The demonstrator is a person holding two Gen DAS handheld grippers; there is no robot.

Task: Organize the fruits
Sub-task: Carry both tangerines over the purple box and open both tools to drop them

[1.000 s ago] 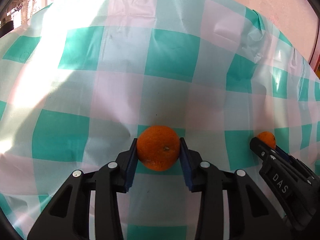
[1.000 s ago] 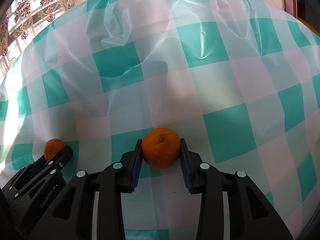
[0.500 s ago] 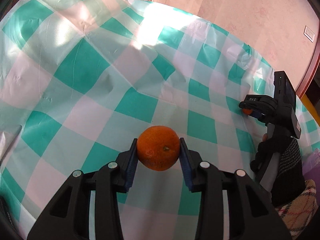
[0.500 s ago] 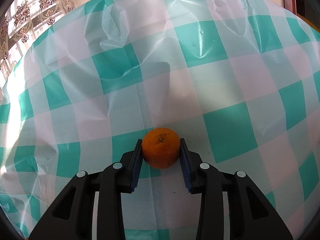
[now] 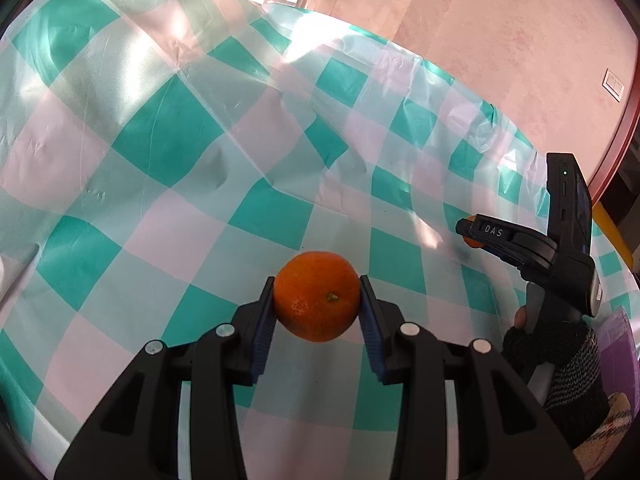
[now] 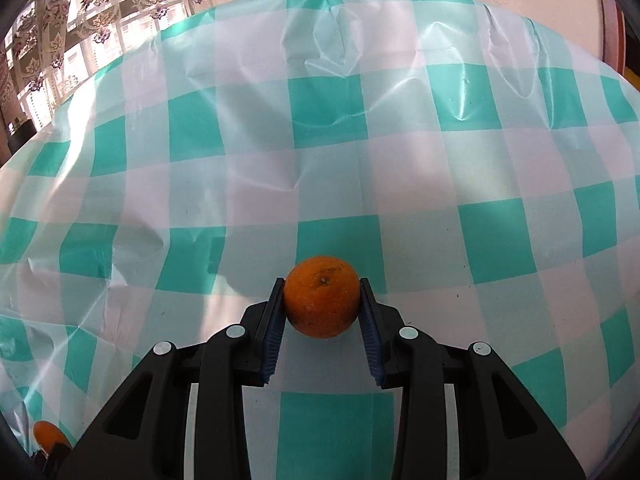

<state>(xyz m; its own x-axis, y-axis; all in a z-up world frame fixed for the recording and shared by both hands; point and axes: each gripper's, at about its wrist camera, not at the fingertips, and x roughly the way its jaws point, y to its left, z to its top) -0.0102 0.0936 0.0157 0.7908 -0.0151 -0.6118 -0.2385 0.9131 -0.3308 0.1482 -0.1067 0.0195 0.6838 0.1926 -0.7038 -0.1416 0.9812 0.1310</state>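
Tongs on both tools are clamped on fruit. In the left wrist view the left gripper (image 5: pixel 317 306) has its blue-lined fingers (image 5: pixel 262 328) pressed against either side of an orange (image 5: pixel 317 295), whose small stem dimple faces the camera; the fruit appears to be held above the checked tablecloth (image 5: pixel 168 148) rather than resting on it. In the right wrist view the right gripper (image 6: pixel 322 304) is closed the same way on a second orange (image 6: pixel 322 296), gripped by both pads (image 6: pixel 370 336) just near of a teal square, with its shadow falling to the left on the cloth.

Further out, the left view shows the right gripper (image 5: pixel 474 236) at the far right, seen from the side with a label reading DAS; only a sliver of its orange (image 5: pixel 475 243) shows between the tips. A gloved hand (image 5: pixel 560 364) in dark knit holds that tool's handle, and something purple (image 5: pixel 618 344) lies at the right edge beside it. At the near left corner of the right view, part of the first orange (image 6: pixel 46 432) shows above a dark fingertip.

The teal and white tablecloth (image 6: pixel 400 160) is wrinkled and glossy, sunlit on the left. Beyond its far edge stand a pinkish wall (image 5: pixel 500 32) with a light switch (image 5: pixel 613 85), and a window hung with lace curtains (image 6: pixel 100 12).
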